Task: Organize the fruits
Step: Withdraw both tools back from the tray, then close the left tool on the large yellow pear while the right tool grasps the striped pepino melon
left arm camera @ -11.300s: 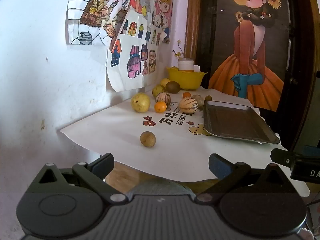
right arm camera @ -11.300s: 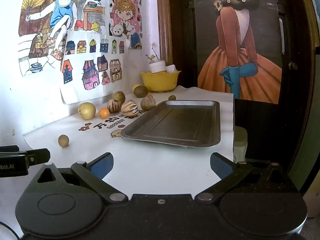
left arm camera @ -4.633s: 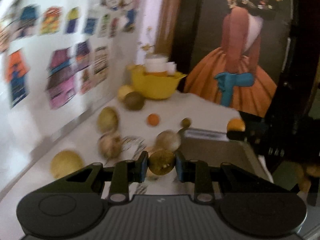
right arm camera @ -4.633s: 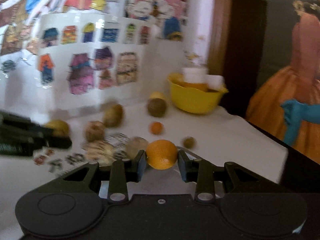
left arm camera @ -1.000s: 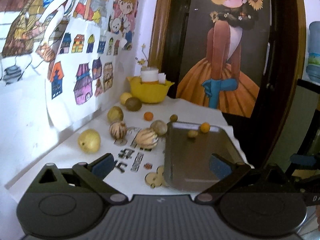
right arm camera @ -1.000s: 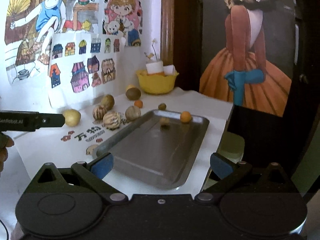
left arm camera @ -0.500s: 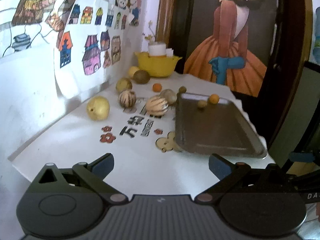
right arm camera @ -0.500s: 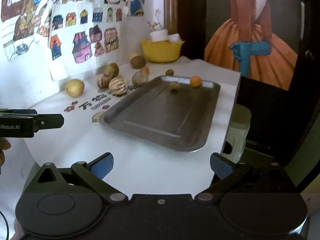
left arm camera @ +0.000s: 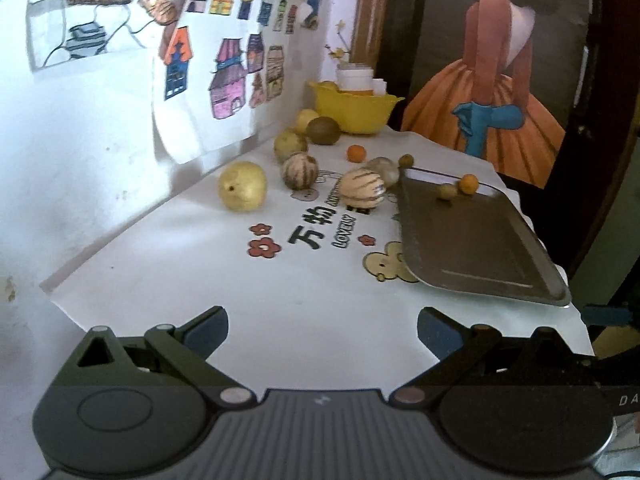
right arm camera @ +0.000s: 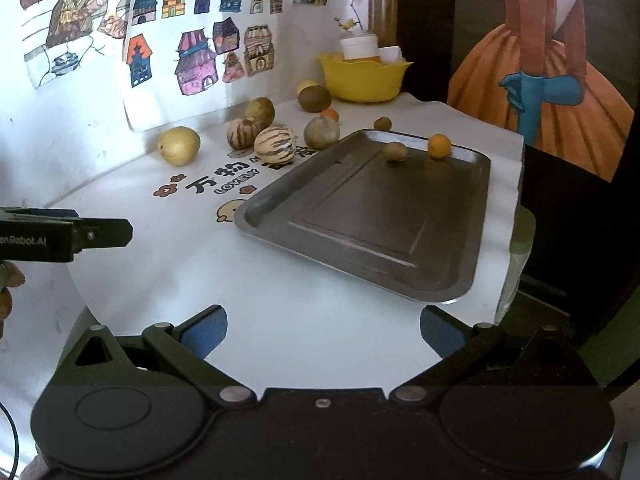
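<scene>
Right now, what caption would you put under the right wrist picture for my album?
Open right gripper faces a metal tray holding a small orange and a brown fruit.

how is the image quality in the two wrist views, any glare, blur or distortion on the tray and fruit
Left wrist view: the white wall is blown out, strong fisheye bending toward the dark corners, the dark metal tray is slightly soft but readable. Right wrist view: sharper, a pale sheen along the tray's far rim, the small orange fruit and small brown fruit stay distinct.
</scene>
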Tool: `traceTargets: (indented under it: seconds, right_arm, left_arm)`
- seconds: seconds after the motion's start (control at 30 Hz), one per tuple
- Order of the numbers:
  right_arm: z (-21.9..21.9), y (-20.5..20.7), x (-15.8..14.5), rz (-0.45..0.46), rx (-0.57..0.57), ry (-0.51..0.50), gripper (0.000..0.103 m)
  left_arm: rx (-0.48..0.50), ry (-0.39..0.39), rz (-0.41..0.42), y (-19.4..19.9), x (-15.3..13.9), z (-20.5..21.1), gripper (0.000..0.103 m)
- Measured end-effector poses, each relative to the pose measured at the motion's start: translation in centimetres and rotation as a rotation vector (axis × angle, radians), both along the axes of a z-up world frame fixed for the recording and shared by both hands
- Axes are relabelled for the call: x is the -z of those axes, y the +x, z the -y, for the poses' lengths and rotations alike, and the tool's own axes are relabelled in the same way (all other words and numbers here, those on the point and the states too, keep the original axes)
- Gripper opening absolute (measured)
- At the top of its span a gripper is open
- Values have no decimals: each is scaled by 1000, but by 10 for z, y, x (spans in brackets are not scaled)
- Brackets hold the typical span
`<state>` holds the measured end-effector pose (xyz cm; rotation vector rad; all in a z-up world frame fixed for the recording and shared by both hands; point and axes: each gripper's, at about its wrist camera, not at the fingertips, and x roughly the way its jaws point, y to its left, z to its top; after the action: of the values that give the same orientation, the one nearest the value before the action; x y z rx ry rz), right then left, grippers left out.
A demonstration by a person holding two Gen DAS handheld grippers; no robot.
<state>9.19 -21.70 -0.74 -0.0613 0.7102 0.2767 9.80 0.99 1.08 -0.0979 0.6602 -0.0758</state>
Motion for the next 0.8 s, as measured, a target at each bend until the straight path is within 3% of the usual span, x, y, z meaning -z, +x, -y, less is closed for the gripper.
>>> traceTargets:
  seconds: [0.37,0.8]
  right_arm:
    - [-16,26,-11,24,-67,-14,102]
    - [-47,81,-38,142,-225,-83,102]
  left_arm:
    - [-62,10,-7,17,-3,-25,103]
    - [-106,27,-7,61,-6,-54,103]
